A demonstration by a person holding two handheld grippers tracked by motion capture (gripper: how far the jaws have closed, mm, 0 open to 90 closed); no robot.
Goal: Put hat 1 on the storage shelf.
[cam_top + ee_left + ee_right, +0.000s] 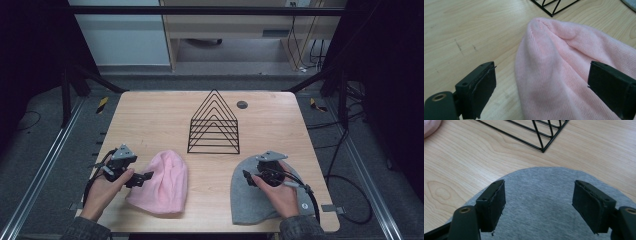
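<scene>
1. Pink knitted wool beanie (161, 182) lies flat on the pale wooden tabletop (150, 120), in front of and to the left of the black wire triangular rack (214, 122); a grey knitted beanie (250, 197) lies flat in front of and to the right of that rack.
2. At the pink beanie's left edge, the left tool (142, 178) has its jaws wide apart. In the left gripper view (541, 87) one jaw stands over bare wood and the other over the knit, so the hat's edge sits between them, not yet pinched.
3. Over the grey beanie, on the side towards the rack, the right tool (248, 177) is also spread open. The right gripper view (539, 205) shows both jaws above grey fabric with nothing held.
4. Judged risk, left: closing from this straddle may catch only the top layer of knit, so the hat would open or slide rather than lift.
5. Judged risk, right: the jaws are over flat fabric with no fold between them. Shutting them there could simply skate over the cloth or bunch it, dragging the grey beanie towards the rack.
6. Either hat, if lifted, hangs limp; a loose fold could snag on the rack's wires, which stand near both.
</scene>
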